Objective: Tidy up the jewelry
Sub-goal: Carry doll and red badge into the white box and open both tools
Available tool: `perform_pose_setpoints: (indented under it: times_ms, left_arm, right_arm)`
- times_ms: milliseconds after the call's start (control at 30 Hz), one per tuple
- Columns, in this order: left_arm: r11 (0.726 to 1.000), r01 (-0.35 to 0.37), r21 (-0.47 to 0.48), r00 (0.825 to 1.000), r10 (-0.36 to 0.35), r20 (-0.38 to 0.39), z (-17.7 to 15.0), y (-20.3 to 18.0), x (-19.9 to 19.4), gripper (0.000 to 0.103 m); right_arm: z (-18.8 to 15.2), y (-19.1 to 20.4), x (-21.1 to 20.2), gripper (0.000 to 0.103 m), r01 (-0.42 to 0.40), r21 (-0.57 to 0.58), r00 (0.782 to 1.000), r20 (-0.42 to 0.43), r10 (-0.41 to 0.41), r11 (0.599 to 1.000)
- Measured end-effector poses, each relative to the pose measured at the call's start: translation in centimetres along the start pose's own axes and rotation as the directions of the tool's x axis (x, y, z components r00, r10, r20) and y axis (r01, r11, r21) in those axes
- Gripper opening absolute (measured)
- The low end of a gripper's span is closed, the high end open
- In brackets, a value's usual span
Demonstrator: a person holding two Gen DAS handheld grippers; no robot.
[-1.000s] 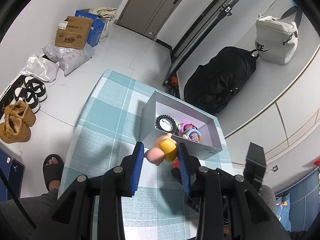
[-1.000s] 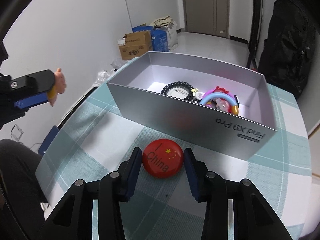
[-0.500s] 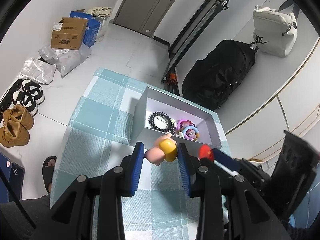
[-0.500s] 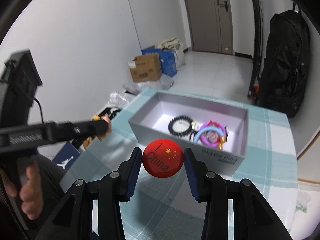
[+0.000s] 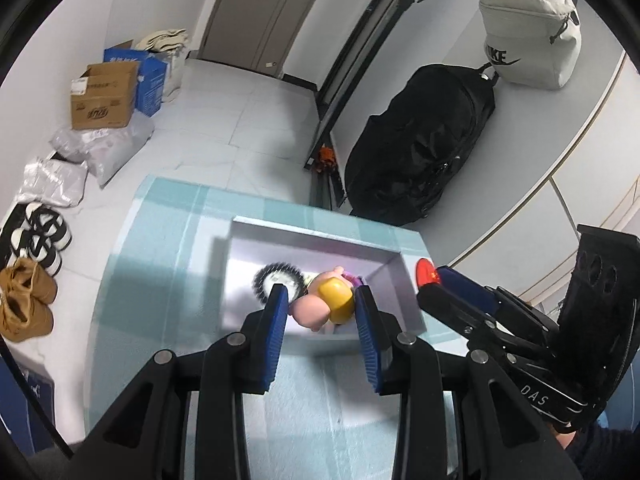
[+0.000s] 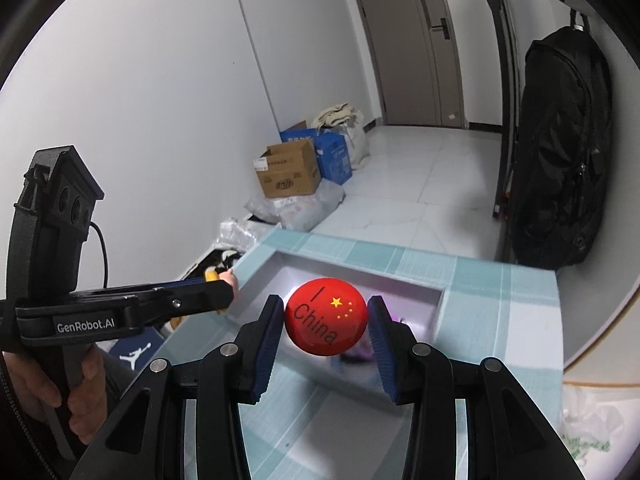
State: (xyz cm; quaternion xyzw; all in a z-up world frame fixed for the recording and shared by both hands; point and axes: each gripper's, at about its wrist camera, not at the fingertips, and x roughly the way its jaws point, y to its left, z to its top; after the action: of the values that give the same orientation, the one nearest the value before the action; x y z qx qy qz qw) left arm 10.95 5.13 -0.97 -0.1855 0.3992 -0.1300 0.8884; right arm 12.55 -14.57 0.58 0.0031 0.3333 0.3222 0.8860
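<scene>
My left gripper (image 5: 320, 312) is shut on a small pink and yellow figure charm (image 5: 324, 304) and holds it high over the open grey box (image 5: 308, 240). A black bead bracelet (image 5: 276, 276) lies in the box, partly hidden. My right gripper (image 6: 326, 328) is shut on a round red badge (image 6: 326, 322) with a flag and "I China", held above the same box (image 6: 360, 276). The right gripper also shows in the left wrist view (image 5: 440, 284) with the badge (image 5: 426, 272), just right of the box. The left gripper shows in the right wrist view (image 6: 224, 292).
The box stands on a table with a teal checked cloth (image 5: 160, 248). On the floor are cardboard boxes (image 5: 104, 96), plastic bags (image 5: 100, 148) and shoes (image 5: 36, 236). A black backpack (image 5: 420, 140) leans on the wall behind the table.
Both grippers rose and moved over the box with their items still held. The right gripper lifted the badge off the table a second ago.
</scene>
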Motion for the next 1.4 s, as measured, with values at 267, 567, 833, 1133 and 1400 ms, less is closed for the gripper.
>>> perform_pose_setpoints:
  times_ms: [267, 567, 833, 1133, 1400]
  left_arm:
    - [1.000, -0.013, 0.022, 0.999, 0.014, -0.044, 2.2, -0.2, 3.9, 0.028]
    - [1.000, 0.002, 0.018, 0.995, 0.000, -0.102, 2.7, 0.3, 6.7, 0.028]
    - [1.000, 0.012, 0.013, 0.993, -0.011, -0.117, 3.0, 0.5, 7.3, 0.028]
    - [1.000, 0.003, 0.018, 0.991, -0.001, -0.131, 2.7, 0.6, 7.7, 0.028]
    - [0.998, 0.033, 0.045, 0.989, -0.026, -0.143, 2.8, 0.4, 7.8, 0.029]
  right_arm:
    - [1.4, -1.9, 2.6, 0.042, -0.016, 0.018, 1.000, -0.021, 0.017, 1.000]
    - [2.0, -4.6, 4.3, 0.042, -0.028, 0.055, 0.999, -0.026, 0.030, 0.998]
    - [2.3, -5.5, 5.2, 0.042, -0.067, 0.072, 0.997, -0.043, 0.070, 0.995]
    - [1.9, -5.6, 6.4, 0.042, -0.063, 0.077, 0.994, -0.088, 0.070, 0.995]
    - [1.5, -4.5, 6.7, 0.042, -0.061, 0.036, 0.992, -0.108, 0.065, 0.997]
